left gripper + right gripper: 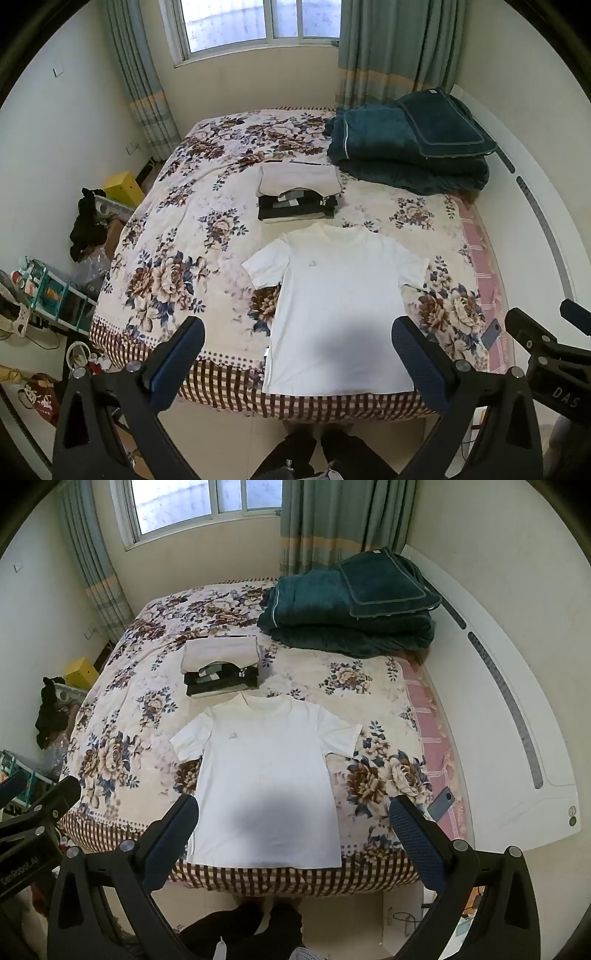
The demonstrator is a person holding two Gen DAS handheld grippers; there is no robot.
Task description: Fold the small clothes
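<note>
White T-shirt (340, 295) flat on bed, seemingly beneath both wide-open grippers (299, 354) (295, 827).

The white T-shirt (340, 302) is smooth, matt cloth, lying flat. Under it, the bed (177, 236) cover looks like soft printed fabric with a woven check border. At two o'clock, the teal blanket (406, 147) appears thick and plushy. Each tool shows matt black plastic, dimpled blue pads (417, 842) and shiny metal screws.
</note>
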